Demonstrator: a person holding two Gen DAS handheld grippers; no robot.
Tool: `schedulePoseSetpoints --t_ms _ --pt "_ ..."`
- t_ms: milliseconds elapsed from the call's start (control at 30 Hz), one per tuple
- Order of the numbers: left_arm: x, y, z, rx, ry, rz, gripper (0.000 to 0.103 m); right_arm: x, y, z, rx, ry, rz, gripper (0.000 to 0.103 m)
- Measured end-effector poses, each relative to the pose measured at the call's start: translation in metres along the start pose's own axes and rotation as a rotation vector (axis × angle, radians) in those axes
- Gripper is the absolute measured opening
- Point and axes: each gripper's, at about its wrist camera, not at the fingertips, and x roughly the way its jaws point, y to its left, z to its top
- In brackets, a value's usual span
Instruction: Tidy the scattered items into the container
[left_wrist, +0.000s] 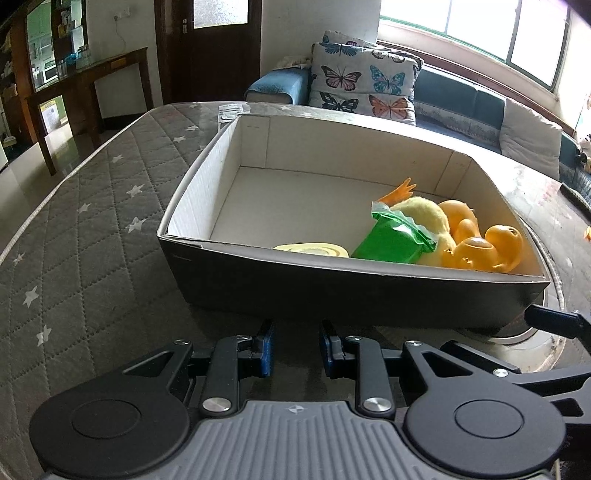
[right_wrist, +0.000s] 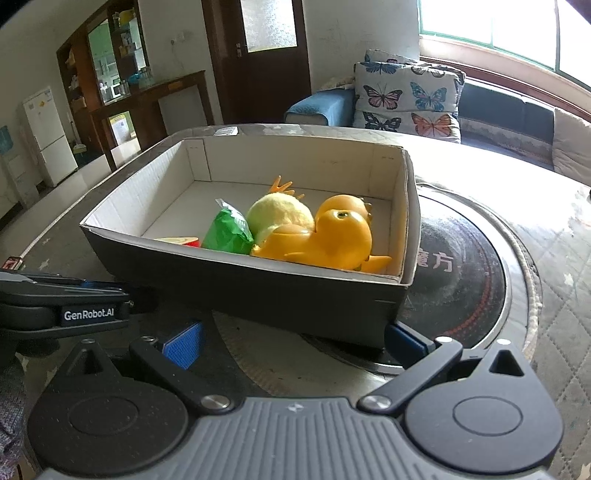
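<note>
Black hand-held grippers (left_wrist: 297, 345) (right_wrist: 295, 341) level, parted, facing box (left_wrist: 332, 291).

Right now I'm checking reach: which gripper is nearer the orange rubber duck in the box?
Right. The right gripper sits at the box's near wall below the orange rubber duck; the left gripper is further along that wall, towards the box's emptier end.

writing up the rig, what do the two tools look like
Both match: matte black linkage arms with silver rivets, round black discs either side, a ribbed grey base plate. Left tool and right tool have blue textured pads. The left one's side reads "GenRobot.AI" in white. No cables or sleeves visible.
</note>
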Motion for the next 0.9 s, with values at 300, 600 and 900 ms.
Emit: schedulePoseSetpoints --t_ms 300,600,900 --pt "0.0025 -0.0002 -0.0021 0.020 0.005 0.019 0.028 0.0014 -0.0006 -0.0023 0.000 0.012 -0.024 0.103" --pt "0.0058 0.0010 -0.0043 0.018 0.012 0.018 0.028 0.0045 -0.0009 -0.0019 0.002 0.015 -0.043 0.103" --pt "0.0057 0.0012 -0.0007 0.018 0.007 0.011 0.028 0.0046 -0.0003 -0.0025 0.004 0.013 -0.047 0.103"
